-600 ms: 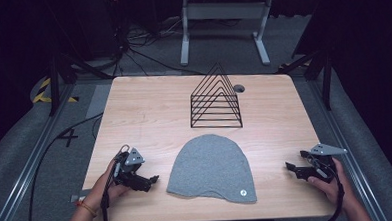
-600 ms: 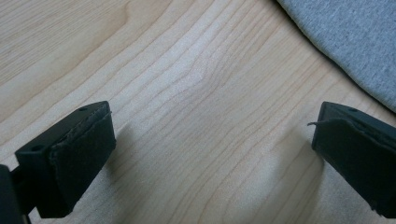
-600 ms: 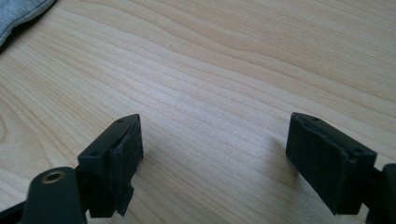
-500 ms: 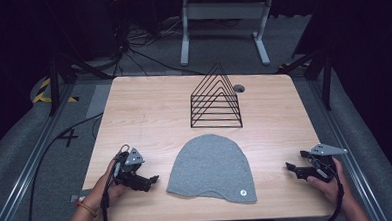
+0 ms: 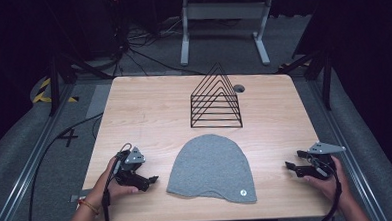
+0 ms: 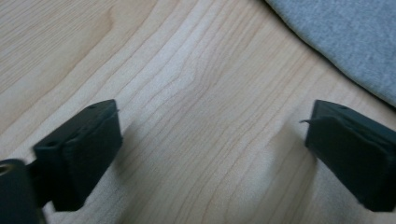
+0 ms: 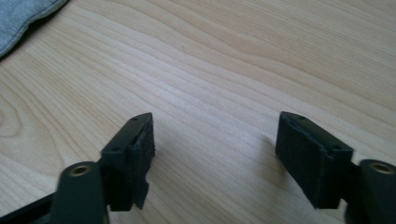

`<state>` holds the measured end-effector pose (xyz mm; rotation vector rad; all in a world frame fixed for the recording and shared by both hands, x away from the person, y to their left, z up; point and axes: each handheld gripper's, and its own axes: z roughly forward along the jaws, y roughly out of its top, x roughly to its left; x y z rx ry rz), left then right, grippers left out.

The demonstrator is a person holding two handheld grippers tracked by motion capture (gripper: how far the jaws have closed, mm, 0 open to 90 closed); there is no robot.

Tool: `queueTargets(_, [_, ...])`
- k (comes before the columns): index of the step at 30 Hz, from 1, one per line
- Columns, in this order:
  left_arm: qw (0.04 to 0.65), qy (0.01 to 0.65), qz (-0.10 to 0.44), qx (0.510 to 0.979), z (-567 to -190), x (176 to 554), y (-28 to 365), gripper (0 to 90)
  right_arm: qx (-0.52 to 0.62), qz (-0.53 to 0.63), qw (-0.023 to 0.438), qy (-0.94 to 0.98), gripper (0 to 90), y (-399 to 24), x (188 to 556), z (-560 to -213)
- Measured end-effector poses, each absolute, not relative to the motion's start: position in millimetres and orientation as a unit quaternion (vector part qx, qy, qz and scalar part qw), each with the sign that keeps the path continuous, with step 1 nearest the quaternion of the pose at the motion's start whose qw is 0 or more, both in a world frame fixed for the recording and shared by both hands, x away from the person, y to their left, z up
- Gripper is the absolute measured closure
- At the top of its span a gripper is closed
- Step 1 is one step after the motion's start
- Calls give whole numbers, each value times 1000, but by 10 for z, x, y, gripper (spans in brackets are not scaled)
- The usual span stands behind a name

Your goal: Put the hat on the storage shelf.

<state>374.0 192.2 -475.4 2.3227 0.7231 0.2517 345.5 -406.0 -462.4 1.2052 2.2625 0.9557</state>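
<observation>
While the grey hat [image 5: 213, 168] lies flat at the near middle of the table [image 5: 149, 107], no change is noted since the earlier pictures. The left gripper [image 5: 153, 180] and right gripper [image 5: 288, 165] (both released, jaws apart) are held either side; grasping is judged not begun.

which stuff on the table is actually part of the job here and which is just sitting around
Part of the job:
grey beanie, flat on the table between the grippers
left gripper, open, beside the beanie
right gripper, open, apart from the beanie

Just lying about:
black wire rack, behind the beanie
table
</observation>
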Motion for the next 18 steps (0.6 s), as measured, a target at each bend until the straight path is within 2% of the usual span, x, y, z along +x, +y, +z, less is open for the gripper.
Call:
queueTargets(2, [346, 276, 98, 891, -4743, 3774, 1917, 153, 422, 341, 197, 817, 327, -3999, 3472, -4592])
queueTargets(9, [360, 272, 88, 888, -4666, 3899, 1753, 215, 388, 359, 193, 827, 353, -3624, 3545, -4388])
queueTargets(18, [366, 240, 94, 894, -4569, 4081, 1233, 302, 322, 373, 167, 854, 390, -2870, 3732, -4287])
